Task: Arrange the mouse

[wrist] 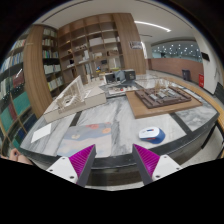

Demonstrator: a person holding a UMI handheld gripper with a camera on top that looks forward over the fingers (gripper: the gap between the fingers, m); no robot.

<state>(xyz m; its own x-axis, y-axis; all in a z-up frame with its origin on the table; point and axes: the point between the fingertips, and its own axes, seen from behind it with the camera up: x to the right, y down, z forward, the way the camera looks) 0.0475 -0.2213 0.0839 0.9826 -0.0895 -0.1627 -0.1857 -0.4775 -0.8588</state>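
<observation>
A white computer mouse (pixel 152 132) lies on a blue-edged mouse mat (pixel 160 136) on the pale marble table (pixel 105 125), ahead of my fingers and a little to the right. My gripper (pixel 112 165) is open, held above the table's near edge, with nothing between the magenta pads (pixel 148 160). The mouse is beyond the right finger, well apart from it.
A white paper sheet (pixel 42 131) lies at the left of the table. Architectural models (pixel 165 97) and white display boxes (pixel 75 97) stand beyond. Tall bookshelves (pixel 90 45) line the back wall.
</observation>
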